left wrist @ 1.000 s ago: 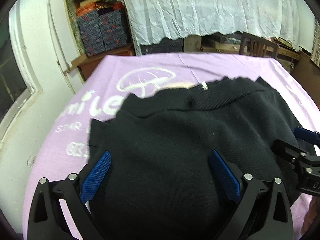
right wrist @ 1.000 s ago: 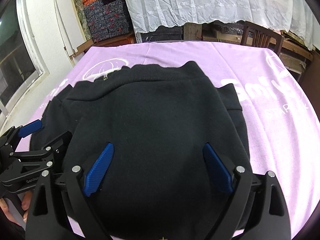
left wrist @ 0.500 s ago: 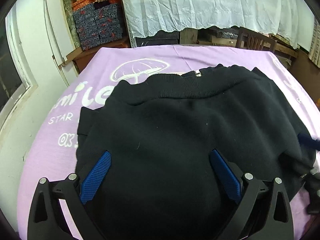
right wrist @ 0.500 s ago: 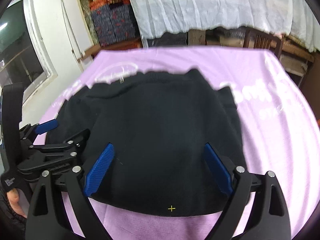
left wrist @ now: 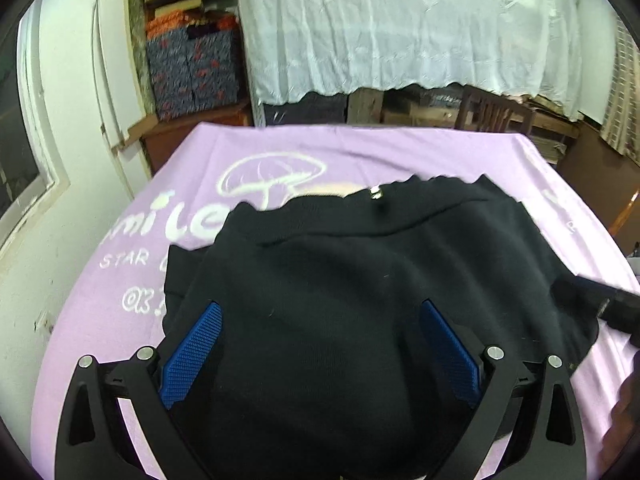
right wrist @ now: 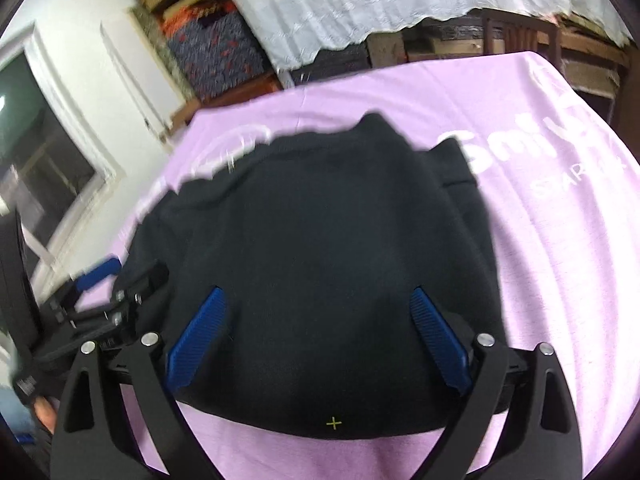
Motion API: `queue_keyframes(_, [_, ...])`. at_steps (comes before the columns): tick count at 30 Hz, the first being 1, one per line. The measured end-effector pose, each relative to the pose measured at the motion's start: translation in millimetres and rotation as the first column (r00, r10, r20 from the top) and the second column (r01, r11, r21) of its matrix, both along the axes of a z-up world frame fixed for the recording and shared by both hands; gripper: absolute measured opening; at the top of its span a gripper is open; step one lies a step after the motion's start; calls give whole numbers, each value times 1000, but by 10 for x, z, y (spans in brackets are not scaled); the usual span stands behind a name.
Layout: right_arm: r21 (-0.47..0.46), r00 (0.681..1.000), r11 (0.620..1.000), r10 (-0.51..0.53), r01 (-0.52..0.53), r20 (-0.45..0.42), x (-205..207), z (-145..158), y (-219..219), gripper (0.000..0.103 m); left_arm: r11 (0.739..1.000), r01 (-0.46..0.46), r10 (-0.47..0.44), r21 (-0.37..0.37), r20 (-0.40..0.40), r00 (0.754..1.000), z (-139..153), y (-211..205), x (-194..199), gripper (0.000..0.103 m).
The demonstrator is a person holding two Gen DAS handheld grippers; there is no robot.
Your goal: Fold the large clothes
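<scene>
a cluttered storeroom sits behind the work surface: a white lace sheet (left wrist: 400, 28) drapes over furniture at 12 o'clock, patterned storage boxes (left wrist: 192, 68) stack at 10 o'clock beside a white wall, and a wooden chair (left wrist: 496, 112) stands toward 1 o'clock. the table wears a lilac cloth (left wrist: 360, 152) printed with a white mushroom outline and lettering.

a black sweater (left wrist: 340, 300) lies folded in the middle of that cloth, its ribbed edge toward 12 o'clock, with a small metal zipper tab (left wrist: 376, 192) showing there. a folded layer pokes out at its 9 o'clock side.

the left gripper (left wrist: 320, 352) hovers over the near half of the garment, blue pads (left wrist: 192, 352) spread wide with nothing between them but the fabric below; whether they touch it i cannot tell. the right gripper (right wrist: 318, 336) is likewise wide apart above the sweater's near hem, gripping nothing. in the right wrist view, which is blurred, the left tool appears at 9 o'clock, at the sweater's edge.
</scene>
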State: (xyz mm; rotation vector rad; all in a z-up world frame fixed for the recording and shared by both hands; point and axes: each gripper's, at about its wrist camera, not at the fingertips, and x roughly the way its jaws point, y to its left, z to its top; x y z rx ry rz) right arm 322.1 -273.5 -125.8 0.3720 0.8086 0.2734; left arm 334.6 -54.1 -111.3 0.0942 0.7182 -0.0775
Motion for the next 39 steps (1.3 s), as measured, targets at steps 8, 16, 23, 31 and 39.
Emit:
queue_keyframes(8, [199, 986, 966, -169, 165, 3, -568, 19, -554, 92, 999, 16, -12, 38, -126, 992, -337, -137, 176, 100])
queue_keyframes(16, [366, 975, 906, -176, 214, -135, -746, -309, -623, 92, 1000, 14, -10, 26, -133, 991, -357, -91, 177, 100])
queue_keyframes(23, [448, 955, 854, -170, 265, -243, -588, -499, -490, 92, 1000, 13, -9, 25, -133, 991, -348, -92, 157, 100])
queue_keyframes(31, [423, 941, 845, -252, 328, -227, -134, -477, -520, 91, 1000, 12, -16, -23, -154, 988, -316, -15, 193, 100])
queue_keyframes(39, [473, 929, 800, -327, 370, -173, -237, -482, -576, 82, 995, -36, 19, -91, -177, 984, -272, 185, 264, 100])
